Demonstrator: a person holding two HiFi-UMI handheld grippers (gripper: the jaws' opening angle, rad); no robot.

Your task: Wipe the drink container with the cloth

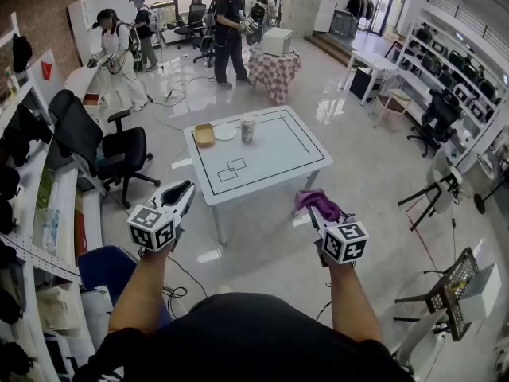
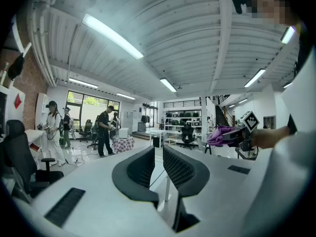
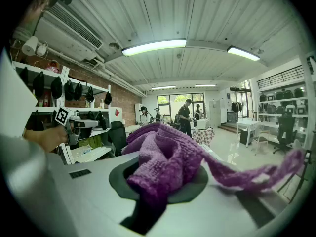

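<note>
The drink container (image 1: 247,128), a pale cup with a lid, stands upright at the far side of the white table (image 1: 278,161), some way ahead of both grippers. My right gripper (image 1: 312,211) is shut on a purple cloth (image 1: 318,203). In the right gripper view the cloth (image 3: 165,162) bunches over the jaws and one corner trails off to the right. My left gripper (image 1: 186,189) is held level at the left, short of the table. Its jaws (image 2: 159,154) stand almost together with nothing between them. The left gripper view also catches the cloth (image 2: 219,135) at the right.
A tan bowl (image 1: 204,134) and a white plate (image 1: 225,132) sit beside the container. A black office chair (image 1: 103,146) stands left of the table and shelves (image 1: 32,213) line the left wall. Several people stand at the back of the room.
</note>
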